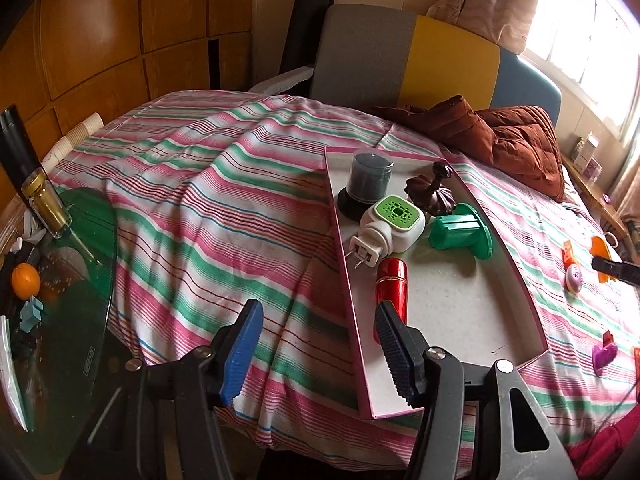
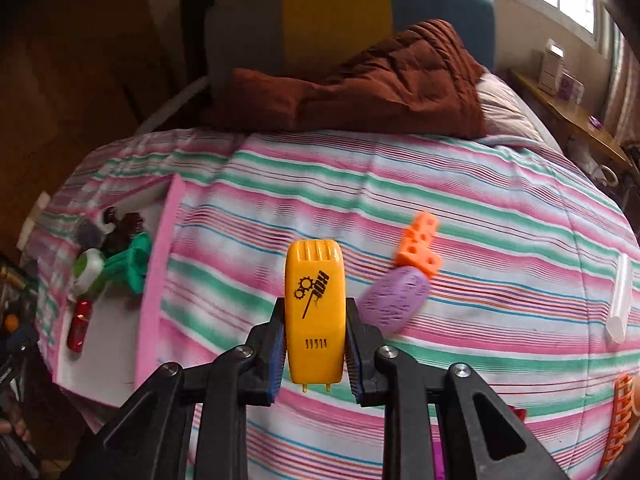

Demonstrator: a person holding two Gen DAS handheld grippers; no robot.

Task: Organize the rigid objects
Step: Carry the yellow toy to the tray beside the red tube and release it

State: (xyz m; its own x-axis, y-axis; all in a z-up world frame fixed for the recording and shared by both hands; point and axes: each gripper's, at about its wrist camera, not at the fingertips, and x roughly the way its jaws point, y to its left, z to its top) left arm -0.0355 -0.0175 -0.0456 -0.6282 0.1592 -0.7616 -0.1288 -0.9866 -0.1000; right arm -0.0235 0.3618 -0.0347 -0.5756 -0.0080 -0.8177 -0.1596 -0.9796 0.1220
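Observation:
A pink-walled white box point(image 1: 460, 320) lies on the striped bed. It holds a red cylinder point(image 1: 391, 292), a green-and-white plug-in device point(image 1: 390, 226), a green plastic part point(image 1: 460, 232), a brown hook point(image 1: 430, 192) and a clear-capped dark jar point(image 1: 370, 178). My left gripper point(image 1: 320, 306) hovers open over the box's left wall, pressing on nothing. My right gripper point(image 2: 315, 303) is shut on a yellow-orange plastic piece point(image 2: 314, 272), lifted above the bedspread to the right of the box point(image 2: 156, 280). A purple oval point(image 2: 394, 300) and an orange block point(image 2: 420, 246) lie just beyond it.
A glass side table point(image 1: 80, 320) at the left carries a bottle point(image 1: 44, 208) and an orange fruit point(image 1: 25, 278). A brown quilt point(image 2: 380, 80) is bunched at the headboard. A white tube point(image 2: 620, 300), an orange lattice point(image 2: 618, 420) and a purple heart point(image 1: 604, 354) lie on the bed's right side.

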